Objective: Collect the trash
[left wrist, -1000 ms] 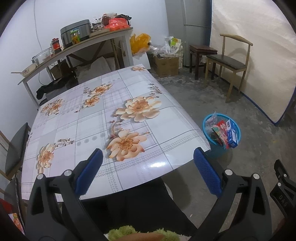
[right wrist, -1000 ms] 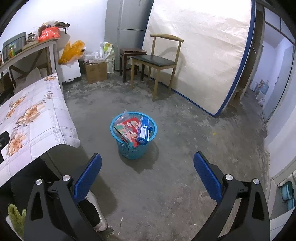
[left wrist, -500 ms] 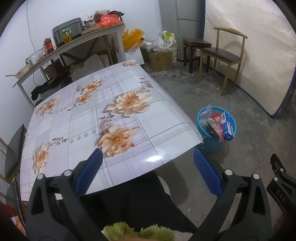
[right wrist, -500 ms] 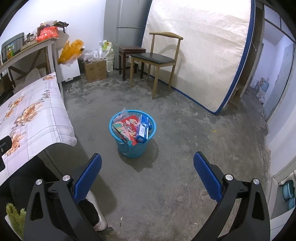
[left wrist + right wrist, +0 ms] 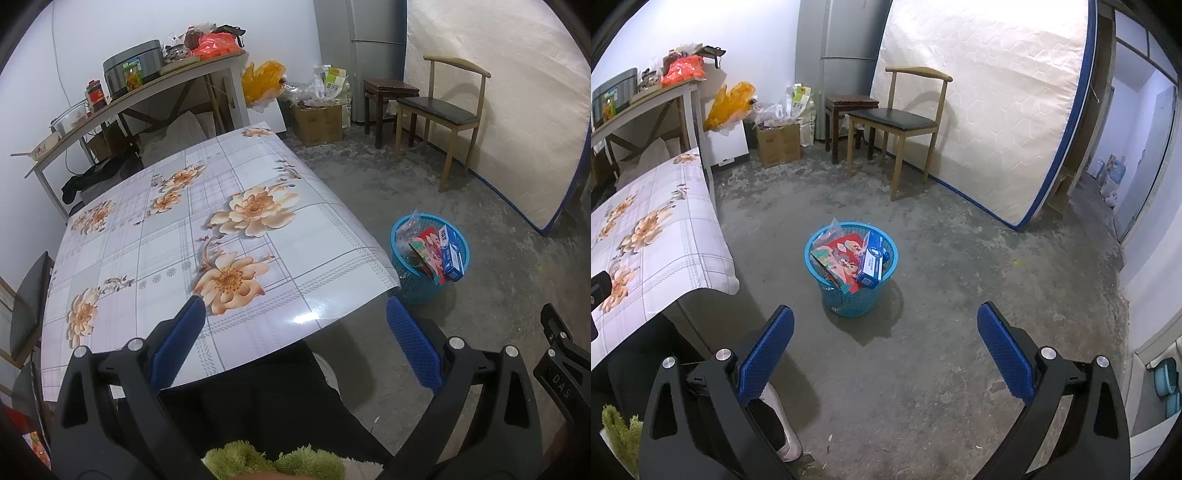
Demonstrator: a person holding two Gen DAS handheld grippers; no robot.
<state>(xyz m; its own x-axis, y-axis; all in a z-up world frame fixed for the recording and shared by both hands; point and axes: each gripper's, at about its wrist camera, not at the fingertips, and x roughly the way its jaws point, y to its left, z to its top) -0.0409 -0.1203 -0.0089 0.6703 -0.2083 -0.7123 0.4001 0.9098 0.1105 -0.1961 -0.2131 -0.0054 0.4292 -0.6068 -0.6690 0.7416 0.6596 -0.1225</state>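
I hold the left gripper (image 5: pixel 293 341) and right gripper (image 5: pixel 885 345) released and empty, since the blue basket (image 5: pixel 827 284) (beside the table (image 5: pixel 147 251)) already holds the wrappers.

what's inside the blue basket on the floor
The blue basket holds a red printed packet, a blue and white box and a clear plastic bag at the back. Whatever lies beneath them is covered.
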